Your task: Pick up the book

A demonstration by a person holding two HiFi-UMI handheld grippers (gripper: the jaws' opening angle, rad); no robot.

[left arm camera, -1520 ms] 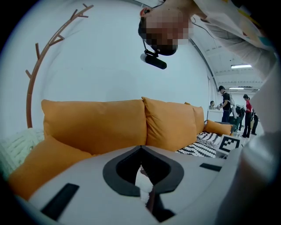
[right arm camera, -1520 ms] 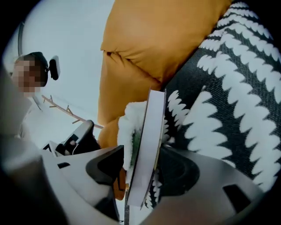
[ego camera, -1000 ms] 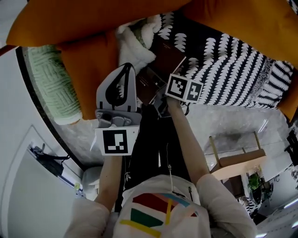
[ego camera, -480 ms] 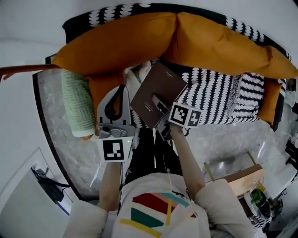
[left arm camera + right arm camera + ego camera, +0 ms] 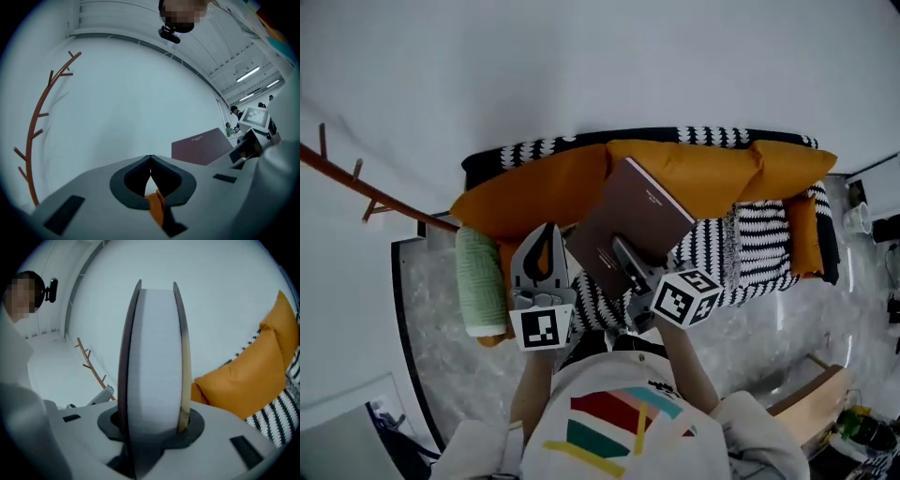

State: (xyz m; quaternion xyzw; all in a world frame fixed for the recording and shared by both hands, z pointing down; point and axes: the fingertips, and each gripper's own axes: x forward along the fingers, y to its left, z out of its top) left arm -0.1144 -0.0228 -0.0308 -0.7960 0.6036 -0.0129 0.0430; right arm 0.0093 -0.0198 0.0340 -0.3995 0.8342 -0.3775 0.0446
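Book, brown-covered and closed, was in the air in front of the person's chest, gripped by the right gripper. Its fingers were clamped on the two covers near one edge. In the right gripper view the pale page block stood upright between them, one finger against each cover.

Just beside it, on the person's left, the left gripper was apart from the book and held nothing. Its fingers were closed tip to tip, and only a sliver of orange cushion showed through the gap behind the tips. From that gripper's view the book's front cover appeared off to the right, tilted, with small print on it too fine to read.

Beyond both grippers stood a sofa under a black-and-white patterned cover, with orange cushions lined along its back. A green ribbed roll lay at its left end in the head view. Grey marbled floor spread around the sofa. Farthest off, a plain white wall rose behind, with a brown branch-shaped rack leaning across it.
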